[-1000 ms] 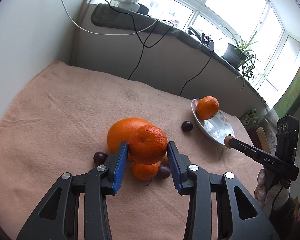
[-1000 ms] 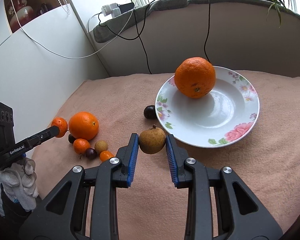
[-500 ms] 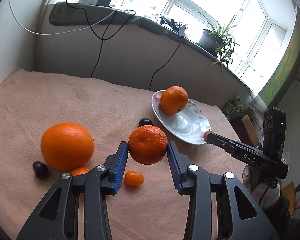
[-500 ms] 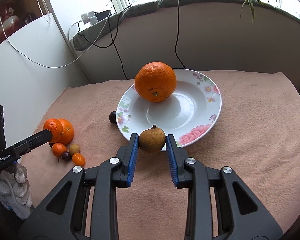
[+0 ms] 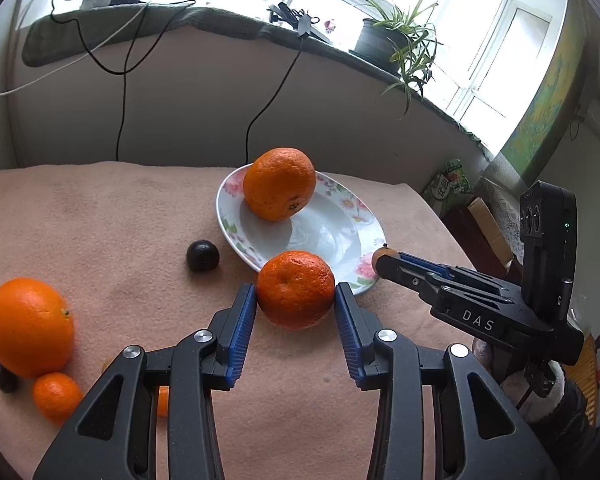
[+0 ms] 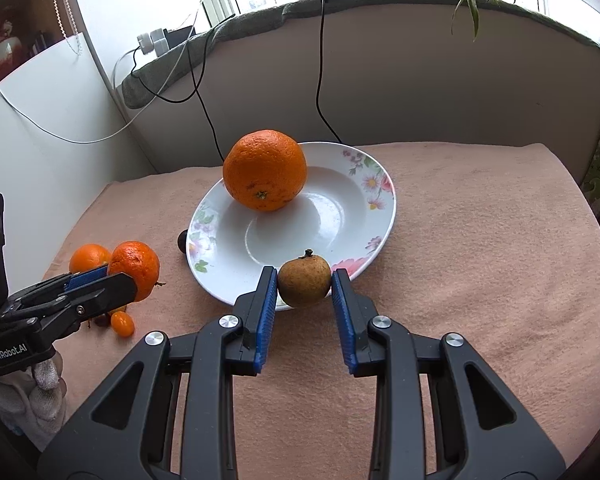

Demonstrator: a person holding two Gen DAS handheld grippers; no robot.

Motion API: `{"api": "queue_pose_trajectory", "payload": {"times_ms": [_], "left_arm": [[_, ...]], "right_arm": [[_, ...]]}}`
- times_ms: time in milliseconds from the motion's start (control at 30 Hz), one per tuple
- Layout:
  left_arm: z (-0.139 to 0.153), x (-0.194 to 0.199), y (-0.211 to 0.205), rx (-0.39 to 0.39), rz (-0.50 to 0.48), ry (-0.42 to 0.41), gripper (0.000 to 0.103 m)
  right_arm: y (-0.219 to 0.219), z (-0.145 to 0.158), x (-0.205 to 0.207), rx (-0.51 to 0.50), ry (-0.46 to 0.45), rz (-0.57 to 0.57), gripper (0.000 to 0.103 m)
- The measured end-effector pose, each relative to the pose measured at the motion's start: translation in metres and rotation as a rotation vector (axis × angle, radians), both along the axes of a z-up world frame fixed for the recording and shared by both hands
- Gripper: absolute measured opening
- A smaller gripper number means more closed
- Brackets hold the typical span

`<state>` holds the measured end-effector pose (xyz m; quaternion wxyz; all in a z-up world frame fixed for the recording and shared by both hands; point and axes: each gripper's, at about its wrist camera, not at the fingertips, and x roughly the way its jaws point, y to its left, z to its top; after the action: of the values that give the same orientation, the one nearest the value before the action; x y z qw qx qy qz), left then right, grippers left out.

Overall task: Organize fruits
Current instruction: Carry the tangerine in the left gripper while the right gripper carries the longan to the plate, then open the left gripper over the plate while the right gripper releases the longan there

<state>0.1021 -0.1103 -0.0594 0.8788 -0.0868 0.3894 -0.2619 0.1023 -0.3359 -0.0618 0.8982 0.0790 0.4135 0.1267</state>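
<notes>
my left gripper [image 5: 295, 305] is clamping a mandarin [image 5: 295, 289], my right gripper [image 6: 305, 285] a brown fruit [image 6: 304, 280], both nearing the flowered plate [image 6: 364, 236] holding one orange [image 6: 265, 175]; i am judging release best low over bare china, clear of it.

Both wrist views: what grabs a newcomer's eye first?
The flowered plate on the pink cloth, with a big orange sitting at its far side. Then the two loaded grippers at its near rim: the left gripper is clamped on a mandarin, the right gripper on a small brown fruit. Off to the left lies a cluster of loose fruit, led by another large orange.
</notes>
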Motion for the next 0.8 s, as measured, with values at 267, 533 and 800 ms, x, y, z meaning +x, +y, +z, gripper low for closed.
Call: {"api": "queue_pose_trajectory", "payload": {"times_ms": [267, 533, 800], "left_arm": [[-0.002, 0.01, -0.022, 0.06, -0.019, -0.015, 0.039], [-0.008, 0.015, -0.034, 0.084, -0.035, -0.001, 0.039], [-0.009, 0.018, -0.039, 0.102, -0.043, 0.004, 0.039]], "right_arm": [[-0.004, -0.002, 0.006, -0.028, -0.014, -0.015, 0.029], [-0.004, -0.004, 0.012, -0.05, -0.018, -0.014, 0.029], [-0.004, -0.005, 0.013, -0.055, -0.02, -0.014, 0.03]]}}
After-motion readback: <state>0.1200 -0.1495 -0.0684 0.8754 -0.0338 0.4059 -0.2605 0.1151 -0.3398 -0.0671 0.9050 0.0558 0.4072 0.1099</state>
